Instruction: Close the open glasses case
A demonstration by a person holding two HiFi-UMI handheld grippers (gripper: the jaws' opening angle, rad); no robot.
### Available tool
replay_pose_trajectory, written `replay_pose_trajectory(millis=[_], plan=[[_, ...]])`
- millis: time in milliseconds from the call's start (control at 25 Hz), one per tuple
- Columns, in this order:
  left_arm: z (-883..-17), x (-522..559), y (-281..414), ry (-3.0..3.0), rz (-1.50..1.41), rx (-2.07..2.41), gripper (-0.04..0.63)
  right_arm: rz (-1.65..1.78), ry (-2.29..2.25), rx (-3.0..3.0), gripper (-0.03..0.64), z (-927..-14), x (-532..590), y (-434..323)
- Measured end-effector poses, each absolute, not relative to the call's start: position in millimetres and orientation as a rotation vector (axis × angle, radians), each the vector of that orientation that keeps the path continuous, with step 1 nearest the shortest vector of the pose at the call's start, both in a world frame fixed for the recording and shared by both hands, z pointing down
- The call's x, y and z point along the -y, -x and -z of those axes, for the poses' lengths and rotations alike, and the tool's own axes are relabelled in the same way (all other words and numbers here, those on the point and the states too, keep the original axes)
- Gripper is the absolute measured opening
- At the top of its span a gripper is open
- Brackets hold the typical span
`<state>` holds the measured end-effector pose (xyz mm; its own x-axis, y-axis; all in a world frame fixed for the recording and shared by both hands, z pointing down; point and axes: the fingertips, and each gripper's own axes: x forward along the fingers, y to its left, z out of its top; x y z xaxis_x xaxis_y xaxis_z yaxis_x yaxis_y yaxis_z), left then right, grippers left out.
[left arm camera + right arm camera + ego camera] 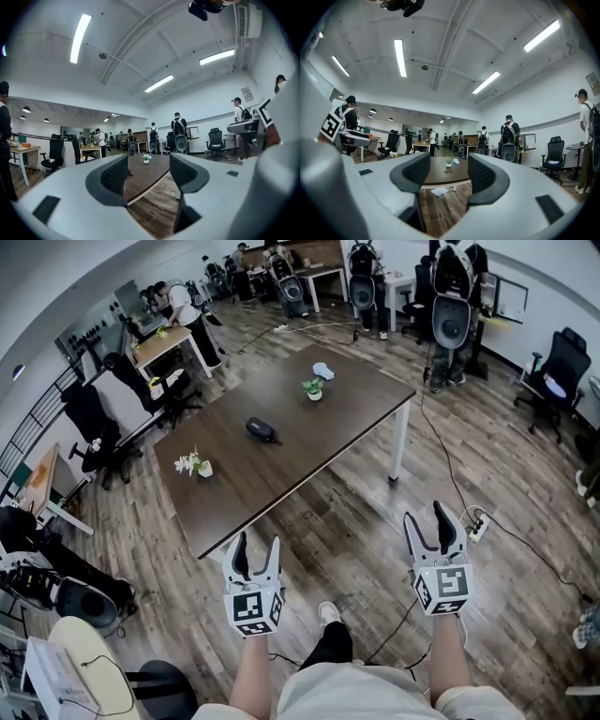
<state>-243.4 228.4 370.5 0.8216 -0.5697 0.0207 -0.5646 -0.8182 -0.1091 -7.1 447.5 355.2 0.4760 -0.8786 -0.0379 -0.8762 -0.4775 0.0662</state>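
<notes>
Case (262,429) lies mid-worktop (347,418), well ahead of both claws, its long axis slanting down-right in the head view. Left claw (257,542) is wide and empty at the near corner, the nearer one. Right claw (428,518) is wide and empty over the floor.

The left forearm (251,667) and the right forearm (448,652) reach forward side by side, each bearing a gripper held level. The left gripper (256,545) has its jaws spread with nothing between them. The right gripper (427,521), well apart from it and slightly further forward, is likewise spread and empty.
</notes>
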Motion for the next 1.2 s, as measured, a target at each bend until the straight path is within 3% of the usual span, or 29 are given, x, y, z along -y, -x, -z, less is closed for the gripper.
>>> replay_pose_trajectory(millis=[720,1200], plan=[[-386.2,3.5,228.0,2.839,0.094,-1.187,0.273,0.02,-2.564,1.889,0.236,-346.5,-167.1,-45.5],[-388.7,79.4,219.6,2.82,0.082,-1.275,0.27,0.035,-2.395,2.026,0.233,-352.1,-60.1,-42.2]])
